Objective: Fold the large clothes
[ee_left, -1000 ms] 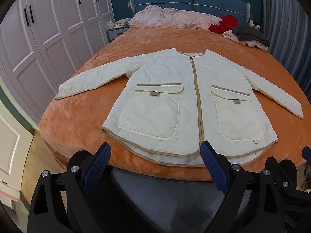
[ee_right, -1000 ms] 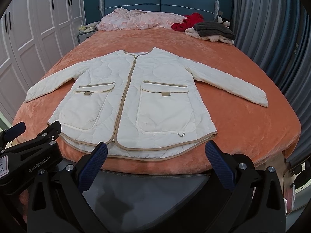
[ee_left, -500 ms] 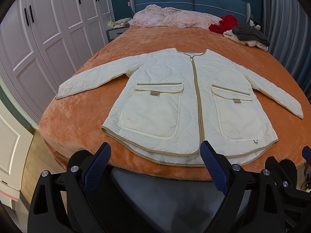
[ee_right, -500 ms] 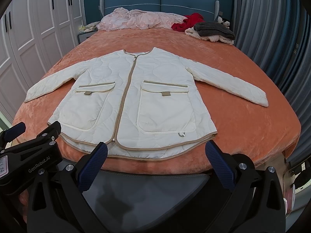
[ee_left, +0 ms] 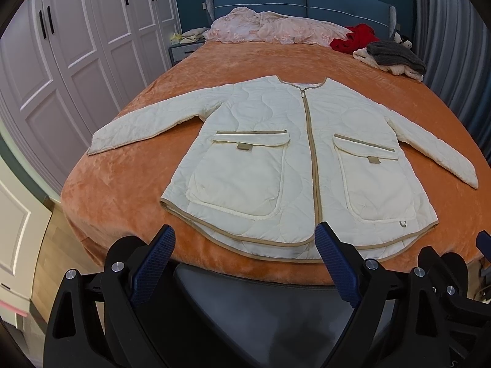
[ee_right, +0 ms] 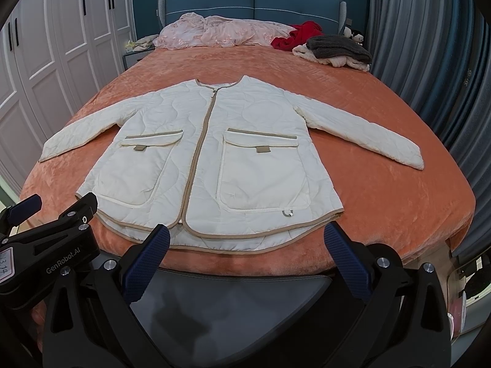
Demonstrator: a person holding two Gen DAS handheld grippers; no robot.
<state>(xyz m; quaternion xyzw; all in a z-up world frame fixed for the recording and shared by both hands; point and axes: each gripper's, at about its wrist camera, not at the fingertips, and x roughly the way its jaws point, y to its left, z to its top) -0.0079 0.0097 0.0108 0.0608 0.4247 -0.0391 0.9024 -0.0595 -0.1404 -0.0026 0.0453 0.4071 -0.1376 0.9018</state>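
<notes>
A cream quilted jacket [ee_left: 294, 159] with tan trim, a closed zip and two front pockets lies flat and face up on the orange bed cover, both sleeves spread out; it also shows in the right wrist view [ee_right: 214, 159]. My left gripper [ee_left: 244, 239] is open and empty, held just short of the jacket's hem. My right gripper [ee_right: 245, 239] is open and empty, also just before the hem. The left gripper's body shows at the left of the right wrist view [ee_right: 46, 254].
The orange bed [ee_left: 122, 184] has a pink quilt [ee_left: 270, 27], a red garment [ee_left: 353, 40] and a grey and cream clothes pile [ee_left: 392, 56] near the blue headboard. White wardrobes [ee_left: 61, 46] stand on the left, grey curtains [ee_right: 429, 46] on the right.
</notes>
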